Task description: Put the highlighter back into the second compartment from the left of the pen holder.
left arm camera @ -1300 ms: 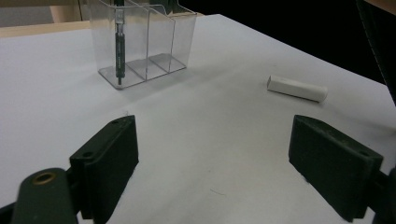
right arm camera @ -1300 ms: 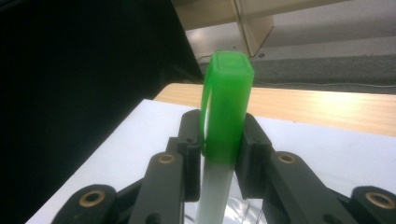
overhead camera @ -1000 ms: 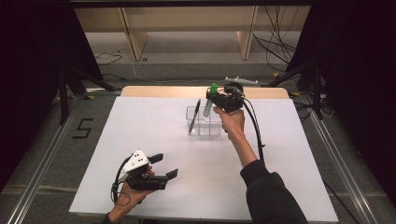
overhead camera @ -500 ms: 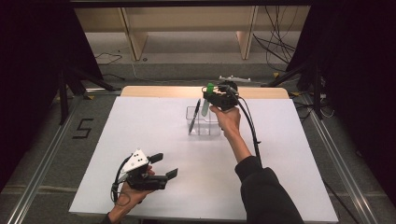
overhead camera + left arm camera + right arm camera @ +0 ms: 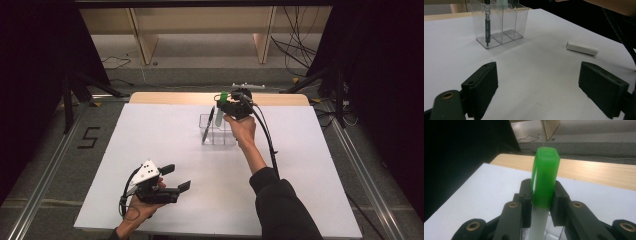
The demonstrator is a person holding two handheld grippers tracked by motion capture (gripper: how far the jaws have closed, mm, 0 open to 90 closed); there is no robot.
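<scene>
My right gripper [image 5: 226,106] is shut on a marker with a green cap [image 5: 545,175] and a pale barrel [image 5: 219,118]. It holds the marker upright over a clear three-compartment organizer [image 5: 226,137] at the far middle of the white mat. The barrel's lower end reaches the organizer's top [image 5: 504,2], about over the middle compartment. A dark pen [image 5: 207,125] leans in the left compartment [image 5: 486,27]. My left gripper [image 5: 176,178] rests near the front left edge, open, with nothing between its jaws [image 5: 541,87].
A short white cylinder [image 5: 582,48] lies on the mat to the right of the organizer in the left gripper view. The white mat [image 5: 150,135] covers a wooden table [image 5: 170,97]. Dark curtains stand on both sides, and shelving and cables sit behind the table.
My right gripper with the marker has drifted slightly to the left above the organizer. The left gripper has stayed put.
</scene>
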